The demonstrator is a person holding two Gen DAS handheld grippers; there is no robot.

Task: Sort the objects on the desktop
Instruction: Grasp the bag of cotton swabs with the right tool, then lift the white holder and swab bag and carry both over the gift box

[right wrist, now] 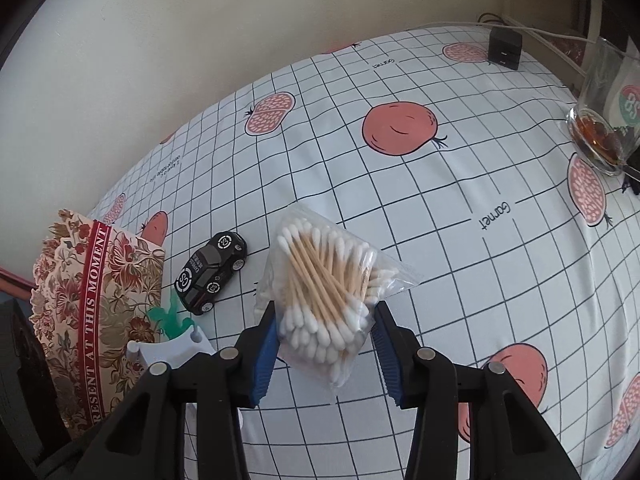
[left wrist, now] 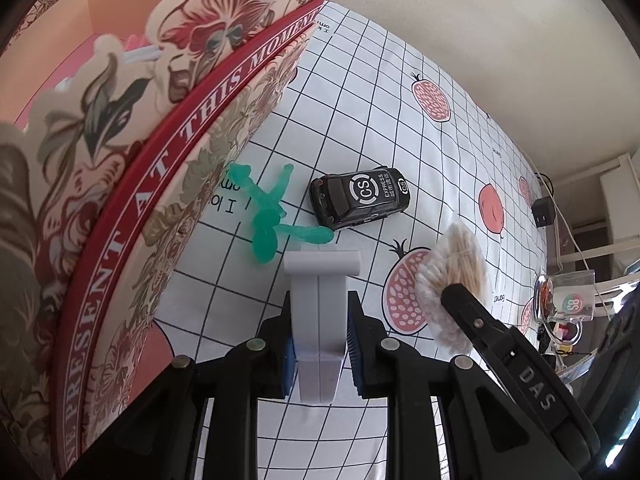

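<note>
Nearest the left wrist lens, the left gripper [left wrist: 320, 356] was clenched on a grey plastic hook [left wrist: 320, 312], its blue pads pressed against the stem on both sides, the T-shaped head projecting toward twelve o'clock; beyond that head, at about eleven o'clock, a green translucent toy figure [left wrist: 272, 212] lay on the gridded tablecloth [left wrist: 360, 100], just beside the floral box [left wrist: 132, 208] bearing a red lettered band; a black toy car [left wrist: 360, 196] stood at one o'clock from the hook, close to the figure's arm.

Nearest the right wrist lens, the right gripper [right wrist: 324, 340] was grasping a clear bag of cotton swabs [right wrist: 328, 284], the pads bearing on the lower end of the bag from both sides, the rest of it standing out toward twelve o'clock above the cloth; the hook, figure and car appeared at nine to ten o'clock, against the floral box; a glass mug [right wrist: 608, 108] holding brown liquid stood far off at two o'clock; a small black adapter [right wrist: 505, 52] with white cable lay at one o'clock near the wall.
</note>
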